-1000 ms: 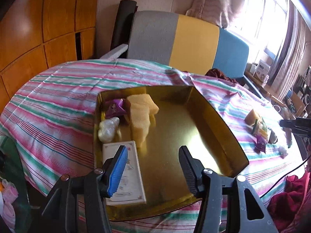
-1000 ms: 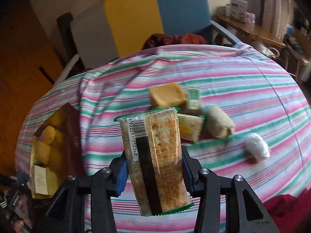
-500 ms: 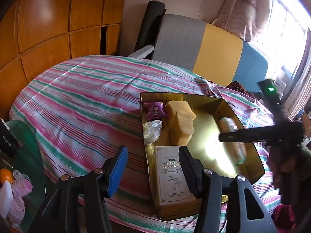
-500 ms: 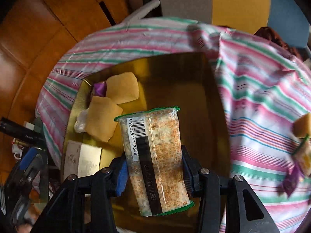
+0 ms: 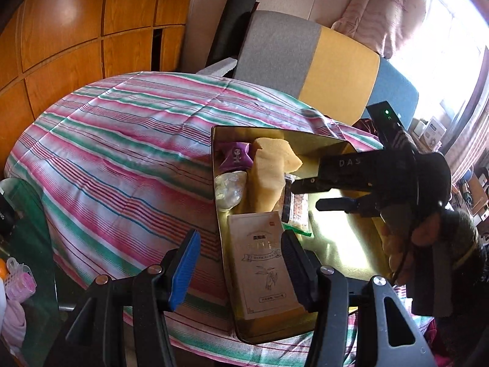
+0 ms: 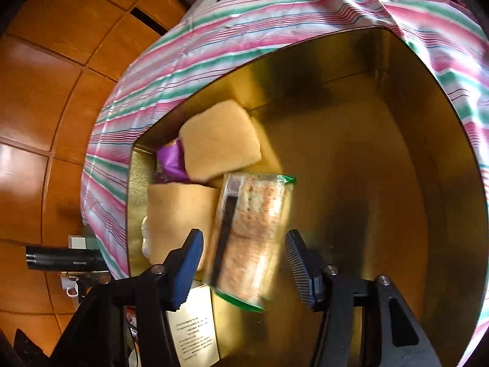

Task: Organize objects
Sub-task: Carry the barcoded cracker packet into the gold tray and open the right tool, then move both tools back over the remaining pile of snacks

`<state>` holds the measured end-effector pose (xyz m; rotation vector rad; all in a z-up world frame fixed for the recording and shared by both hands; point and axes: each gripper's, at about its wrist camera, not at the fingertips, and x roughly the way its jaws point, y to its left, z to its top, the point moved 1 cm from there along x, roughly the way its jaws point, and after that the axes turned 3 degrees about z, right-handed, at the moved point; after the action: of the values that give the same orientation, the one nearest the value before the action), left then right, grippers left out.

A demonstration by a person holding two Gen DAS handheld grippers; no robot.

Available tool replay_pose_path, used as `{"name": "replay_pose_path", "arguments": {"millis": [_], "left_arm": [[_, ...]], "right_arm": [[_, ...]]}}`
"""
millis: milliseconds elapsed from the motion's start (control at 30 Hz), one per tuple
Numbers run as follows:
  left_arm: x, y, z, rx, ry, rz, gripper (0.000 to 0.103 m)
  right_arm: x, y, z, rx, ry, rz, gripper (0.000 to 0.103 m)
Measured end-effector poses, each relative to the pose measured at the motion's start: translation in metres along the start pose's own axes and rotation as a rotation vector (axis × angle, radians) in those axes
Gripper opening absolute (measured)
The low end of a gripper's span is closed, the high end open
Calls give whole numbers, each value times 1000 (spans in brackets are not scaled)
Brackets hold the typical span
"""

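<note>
A gold tray point(image 5: 275, 130) point(image 6: 366, 168) lies on the striped cloth. Along its left side sit two yellow cakes point(image 5: 269, 177) point(image 6: 220, 150), a purple packet point(image 5: 235, 159) point(image 6: 171, 162), a clear-wrapped white sweet point(image 5: 227, 189) and a white box point(image 5: 259, 263) point(image 6: 192, 330). My right gripper point(image 6: 244, 238) point(image 5: 305, 195) hangs over the tray and its jaws are opening. The cracker packet point(image 6: 250, 229) point(image 5: 295, 211) is blurred between them, and neither pad touches it. My left gripper point(image 5: 240, 238) stands open and holds nothing, above the tray's near left edge.
The striped cloth point(image 5: 122, 153) covers a round table. A grey, yellow and blue chair point(image 5: 305, 61) stands behind it, with wooden wall panels point(image 5: 76, 30) to the left. A glass side table point(image 5: 24, 244) with small items sits low at the left. A black torch point(image 6: 61, 258) lies beyond the table's edge.
My right gripper swung from the loose snacks to above the tray and sank into it, and its jaws widened off the cracker packet. My left gripper drifted left, so the tray sits further right in its view.
</note>
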<state>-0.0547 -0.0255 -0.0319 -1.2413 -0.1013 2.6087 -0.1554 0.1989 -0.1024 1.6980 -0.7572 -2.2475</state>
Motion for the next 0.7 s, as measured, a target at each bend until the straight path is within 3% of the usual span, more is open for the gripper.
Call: {"name": "replay_pose_path", "arguments": {"millis": [233,367,500,700], "left_arm": [[0,-7,-1,20,-3,9,55],[-2,-14,-2,44,-11,10,55],[-7,-24,-2,69,-22,10,55],[-11,-38,0,99,-30,3,55]], "right_arm": [[-20,1,-18,-86,-63,10,58],[-46,7,-32,-194,-146,-48,67],[-75,9,-48,-286,-220,-95,69],[-121,-14,-62,-326,-323,-153,73]]}}
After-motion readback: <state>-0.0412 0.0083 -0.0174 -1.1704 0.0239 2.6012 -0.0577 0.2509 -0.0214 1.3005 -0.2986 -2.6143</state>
